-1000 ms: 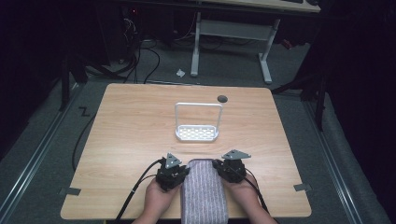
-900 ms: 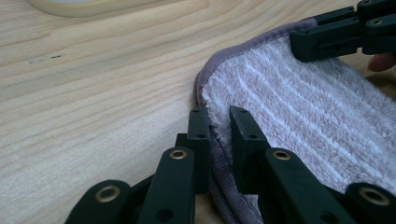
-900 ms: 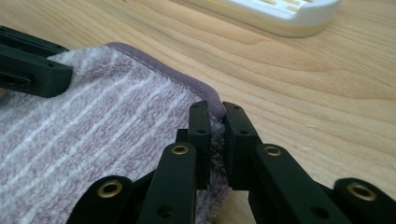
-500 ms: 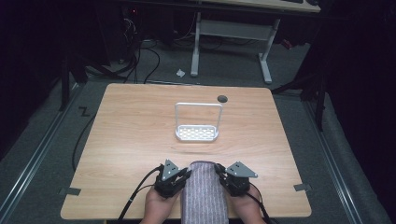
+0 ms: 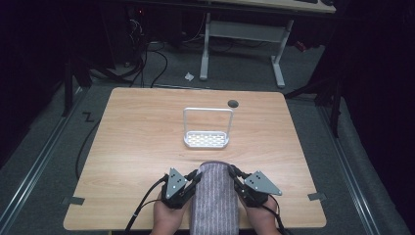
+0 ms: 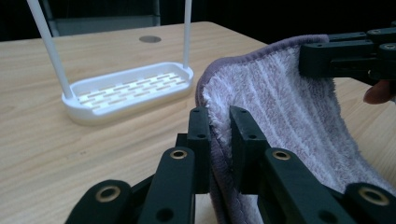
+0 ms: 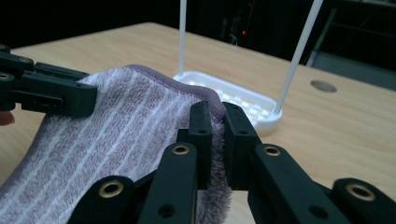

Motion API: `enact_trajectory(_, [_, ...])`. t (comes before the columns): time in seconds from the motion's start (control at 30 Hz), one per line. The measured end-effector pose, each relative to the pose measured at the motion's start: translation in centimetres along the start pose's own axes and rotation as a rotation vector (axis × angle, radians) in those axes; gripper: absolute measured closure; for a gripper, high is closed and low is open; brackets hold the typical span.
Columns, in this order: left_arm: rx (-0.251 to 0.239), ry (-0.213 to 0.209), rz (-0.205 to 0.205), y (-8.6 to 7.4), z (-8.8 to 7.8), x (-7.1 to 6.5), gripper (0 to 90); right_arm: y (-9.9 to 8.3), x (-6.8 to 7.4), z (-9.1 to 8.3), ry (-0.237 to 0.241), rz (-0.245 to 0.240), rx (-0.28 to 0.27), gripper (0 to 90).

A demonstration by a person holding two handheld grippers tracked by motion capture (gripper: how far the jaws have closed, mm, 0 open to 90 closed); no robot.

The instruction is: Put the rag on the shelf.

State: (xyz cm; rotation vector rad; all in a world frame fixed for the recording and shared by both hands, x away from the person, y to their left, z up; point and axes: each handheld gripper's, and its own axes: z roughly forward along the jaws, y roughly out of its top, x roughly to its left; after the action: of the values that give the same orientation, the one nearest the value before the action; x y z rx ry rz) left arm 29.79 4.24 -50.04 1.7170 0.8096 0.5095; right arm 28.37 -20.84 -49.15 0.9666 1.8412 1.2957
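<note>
A grey-lilac striped towel (image 5: pixel 214 196) hangs lifted over the table's near edge, held by its two far corners. My left gripper (image 5: pixel 195 176) is shut on the towel's left corner; in the left gripper view its jaws pinch the towel's hem (image 6: pixel 219 133). My right gripper (image 5: pixel 234 175) is shut on the right corner, the hem (image 7: pixel 218 135) squeezed between its jaws in the right gripper view. A white rack (image 5: pixel 206 139) with a slotted base and a tall hoop handle stands at mid-table, just beyond the towel. The rack (image 6: pixel 126 88) sits ahead and to the left in the left gripper view.
The wooden table (image 5: pixel 137 142) has a round grommet hole (image 5: pixel 233 103) near its far edge. Cables trail off the near left edge. A desk frame (image 5: pixel 242 34) stands on the dark floor beyond the table.
Both grippers have risen and drawn back toward the near edge, bringing the towel's far end up off the table with them.
</note>
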Motion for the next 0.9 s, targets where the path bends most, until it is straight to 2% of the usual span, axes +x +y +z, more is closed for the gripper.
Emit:
enact_trajectory(0.07, [-0.011, 0.001, -0.004, 0.4, -0.2, 0.0, 79.7, 0.6, -0.1, -0.2, -0.008, -0.004, -0.026, 83.7])
enact_trajectory(0.3, [-0.114, 0.025, 0.004, 3.9, -0.7, 0.6, 80.1, 3.7, -0.9, -0.5, -0.027, -0.007, -0.12, 83.9])
enact_trajectory(0.33, [-0.114, 0.025, 0.004, 3.9, -0.7, 0.6, 80.2, 4.2, -1.1, -0.5, -0.03, -0.005, -0.135, 83.9])
enact_trajectory(0.37, [-0.145, 0.024, 0.004, 4.9, -0.7, 0.6, 80.3, 4.7, -1.2, -0.6, -0.036, -0.007, -0.15, 83.9])
enact_trajectory(0.5, [-0.204, 0.023, 0.013, 6.9, -0.8, 0.8, 80.3, 6.6, -1.8, -0.7, -0.052, -0.009, -0.205, 83.9])
enact_trajectory(0.53, [-0.204, 0.023, 0.013, 6.9, -0.8, 0.8, 80.3, 7.0, -1.9, -0.7, -0.055, -0.011, -0.216, 83.9])
enact_trajectory(0.57, [-0.228, 0.023, 0.022, 7.9, -0.9, 0.9, 80.3, 7.5, -2.0, -0.8, -0.057, -0.008, -0.226, 84.0])
enact_trajectory(0.7, [-0.249, 0.015, 0.04, 9.6, -0.9, 1.2, 80.4, 9.1, -2.5, -0.9, -0.066, -0.011, -0.261, 84.1])
enact_trajectory(0.9, [-0.293, 0.026, 0.083, 11.7, -0.9, 1.2, 80.4, 11.2, -3.2, -1.0, -0.085, -0.015, -0.308, 84.0])
